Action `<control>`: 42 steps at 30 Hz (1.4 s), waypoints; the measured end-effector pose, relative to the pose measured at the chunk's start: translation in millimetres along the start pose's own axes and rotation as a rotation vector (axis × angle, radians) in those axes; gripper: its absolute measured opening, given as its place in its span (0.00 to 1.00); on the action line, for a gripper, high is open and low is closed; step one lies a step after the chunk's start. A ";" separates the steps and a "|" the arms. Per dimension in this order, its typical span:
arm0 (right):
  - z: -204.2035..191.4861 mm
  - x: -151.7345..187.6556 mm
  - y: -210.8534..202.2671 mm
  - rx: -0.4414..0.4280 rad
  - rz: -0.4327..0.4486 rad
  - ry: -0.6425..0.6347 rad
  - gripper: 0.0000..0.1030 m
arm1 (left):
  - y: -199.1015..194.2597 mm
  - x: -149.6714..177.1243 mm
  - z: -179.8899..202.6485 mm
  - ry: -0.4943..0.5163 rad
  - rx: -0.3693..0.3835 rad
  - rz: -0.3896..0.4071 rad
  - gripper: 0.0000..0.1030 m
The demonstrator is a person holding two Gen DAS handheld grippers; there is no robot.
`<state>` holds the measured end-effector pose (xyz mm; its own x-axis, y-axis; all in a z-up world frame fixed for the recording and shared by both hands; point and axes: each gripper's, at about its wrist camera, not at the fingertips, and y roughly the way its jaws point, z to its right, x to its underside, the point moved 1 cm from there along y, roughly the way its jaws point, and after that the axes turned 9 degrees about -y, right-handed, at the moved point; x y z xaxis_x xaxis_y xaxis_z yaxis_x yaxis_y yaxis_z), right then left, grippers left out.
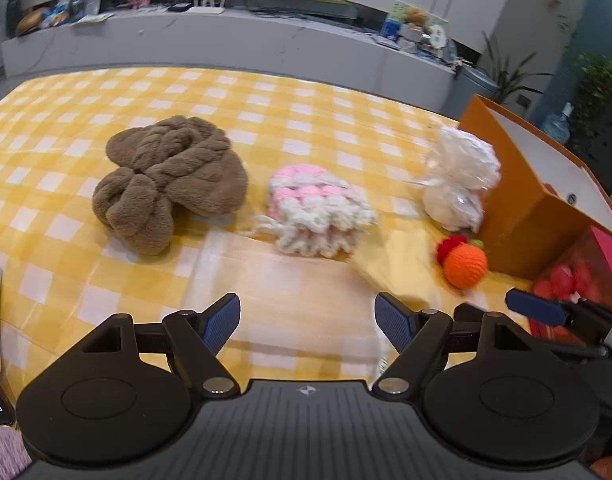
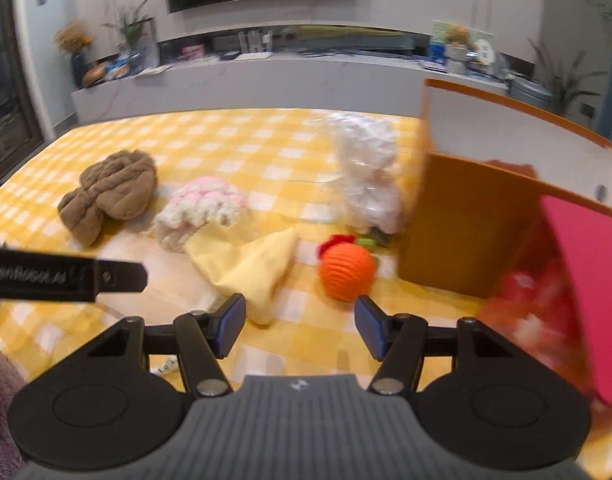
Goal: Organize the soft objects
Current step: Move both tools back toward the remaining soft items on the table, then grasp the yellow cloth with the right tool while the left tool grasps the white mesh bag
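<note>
From the left wrist view, the left tongs [image 1: 307, 322] stand spread wide with nothing between the pads, poised above a bare patch of the yellow-checked worktop [image 1: 266, 100]. Taking the orange box [image 1: 517, 200] as the landmark: the white wrapped bundle [image 1: 459, 176] sits right against its near wall, the orange knitted ball [image 1: 465, 266] lies just in front of its corner with a red knitted piece [image 1: 449, 245] touching it, the pink-and-white crochet piece [image 1: 315, 210] rests further away toward the middle of the cloth, and the brown plush scarf [image 1: 168, 178] lies farthest from the box. A tip of the right tongs [image 1: 535, 307] shows at the edge beside a red container [image 1: 593, 264]. From the right wrist view, the right tongs [image 2: 300, 326] are part-open and empty, hovering over a pale yellow cloth [image 2: 250, 266] that lies between the crochet piece and the orange ball, nearer the box than the scarf is. I judge the step in hand to be the approach before a first pick, with every soft item still out on the worktop. The next move probably calls for lowering onto the yellow cloth or the ball, pinching a fold firmly so the limp fabric does not slip, then carrying it to the box.
</note>
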<state>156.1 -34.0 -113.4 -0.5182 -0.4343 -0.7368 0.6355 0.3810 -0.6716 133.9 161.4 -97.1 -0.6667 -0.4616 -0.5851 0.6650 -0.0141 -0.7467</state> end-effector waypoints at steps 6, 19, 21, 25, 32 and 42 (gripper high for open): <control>-16.2 -12.0 28.9 -0.076 -0.009 -0.044 0.59 | 19.3 -20.3 -10.0 -0.043 -0.053 -0.022 0.89; -24.7 -19.1 72.8 -0.112 -0.041 -0.060 0.51 | 46.4 -19.8 -21.9 -0.100 -0.080 -0.053 0.92; -24.7 -19.1 71.9 -0.117 -0.038 -0.059 0.20 | 46.4 -19.3 -19.9 -0.090 -0.073 -0.057 0.92; -22.2 -15.6 64.9 -0.174 -0.053 -0.024 0.09 | 45.7 -17.6 -17.9 -0.095 -0.004 -0.078 0.92; -12.1 5.0 48.6 -0.198 -0.046 0.101 0.09 | 45.0 -10.8 -10.9 -0.079 0.124 -0.124 0.87; -10.3 14.3 40.8 -0.195 -0.032 0.130 0.09 | 45.2 -0.7 8.4 0.017 0.142 -0.127 0.78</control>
<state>168.7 -16.2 -152.1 -0.6134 -0.3449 -0.7105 0.5014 0.5249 -0.6878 167.3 153.6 -127.8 -0.7531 -0.4328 -0.4955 0.6154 -0.1972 -0.7632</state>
